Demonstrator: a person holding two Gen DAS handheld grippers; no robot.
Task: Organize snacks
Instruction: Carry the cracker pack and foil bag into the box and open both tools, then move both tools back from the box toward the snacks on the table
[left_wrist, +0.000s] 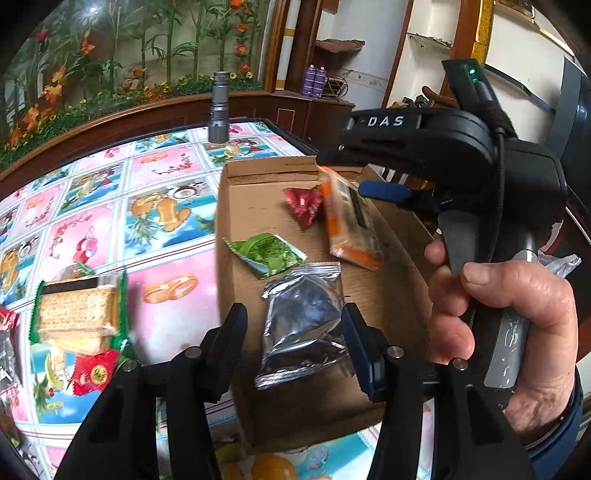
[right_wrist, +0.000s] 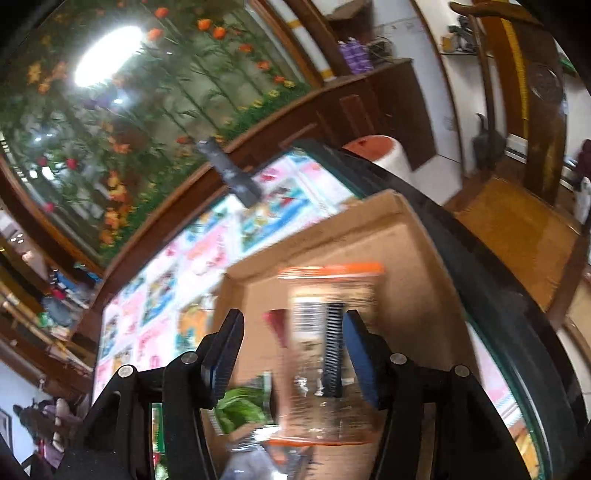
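A shallow cardboard box (left_wrist: 388, 295) lies on the patterned table. In it are a silver foil packet (left_wrist: 303, 325), a green packet (left_wrist: 267, 253), a red wrapped snack (left_wrist: 304, 203) and an orange-edged clear packet (left_wrist: 351, 221). My left gripper (left_wrist: 293, 332) is open, its fingers either side of the silver packet, just above it. My right gripper (left_wrist: 369, 173) hovers over the box's far right, open; in the right wrist view (right_wrist: 293, 343) the orange-edged packet (right_wrist: 325, 347) lies blurred below its fingers. On the table at left lie a green-wrapped biscuit pack (left_wrist: 79, 310) and a small red packet (left_wrist: 94, 374).
A grey metal flashlight (left_wrist: 218, 107) stands at the table's far edge. The box (right_wrist: 406, 240) sits near the table's right rim (right_wrist: 480, 280). A wooden chair (right_wrist: 517, 229) stands beyond it. More wrappers lie at the far left edge (left_wrist: 7, 332).
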